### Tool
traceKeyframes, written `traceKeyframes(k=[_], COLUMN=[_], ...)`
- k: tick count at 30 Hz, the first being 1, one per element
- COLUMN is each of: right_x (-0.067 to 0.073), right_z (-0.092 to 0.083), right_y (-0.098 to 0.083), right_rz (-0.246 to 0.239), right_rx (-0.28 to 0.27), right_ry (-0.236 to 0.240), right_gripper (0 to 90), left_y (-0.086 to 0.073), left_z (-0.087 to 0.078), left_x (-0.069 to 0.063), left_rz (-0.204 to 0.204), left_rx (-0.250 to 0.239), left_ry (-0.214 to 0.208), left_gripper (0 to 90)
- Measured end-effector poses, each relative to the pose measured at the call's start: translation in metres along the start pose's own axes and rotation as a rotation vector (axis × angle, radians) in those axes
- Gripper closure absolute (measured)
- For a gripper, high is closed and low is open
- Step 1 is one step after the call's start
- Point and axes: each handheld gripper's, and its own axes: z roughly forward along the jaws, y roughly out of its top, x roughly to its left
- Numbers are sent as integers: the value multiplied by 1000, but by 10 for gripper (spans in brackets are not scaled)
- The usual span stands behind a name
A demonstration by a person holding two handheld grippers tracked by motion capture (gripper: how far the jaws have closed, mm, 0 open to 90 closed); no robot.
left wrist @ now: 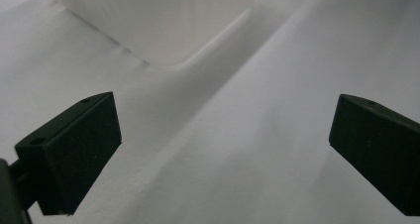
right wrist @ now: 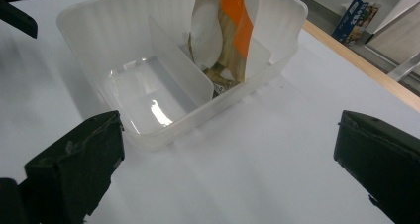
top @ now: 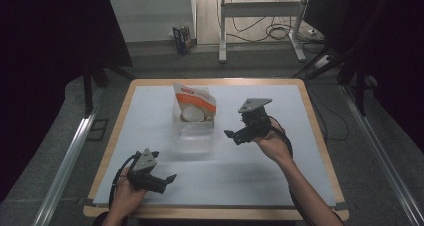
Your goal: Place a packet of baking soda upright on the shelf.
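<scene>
The orange packet stands in the far compartment of the clear divided bin, mid-table toward the far edge. The right gripper, jaws spread, hovers beside it; the left gripper, spread, sits near the front edge. Risk: a jaw may nudge the light bin and slide it.

Dark room, grey floor, metal stand

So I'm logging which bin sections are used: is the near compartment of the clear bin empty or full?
Empty. In the right gripper view its bare floor shines, while the orange-and-white packet stands upright in the compartment behind the divider.
</scene>
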Motion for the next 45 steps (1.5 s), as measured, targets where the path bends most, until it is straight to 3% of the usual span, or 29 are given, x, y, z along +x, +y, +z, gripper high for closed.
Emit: traceKeyframes(k=[18, 34, 45], right_x=[3, 2, 7], right_z=[-13, -25, -43], right_y=[-19, -40, -48], right_rz=[62, 74, 92], right_rx=[-17, -29, -48], right_ry=[25, 8, -20], right_gripper=[0, 0, 0], left_y=[0, 0, 0], left_z=[0, 0, 0], left_x=[-1, -1, -1], left_rz=[23, 22, 23], left_rx=[13, 15, 17], left_ry=[1, 3, 5], left_gripper=[0, 0, 0])
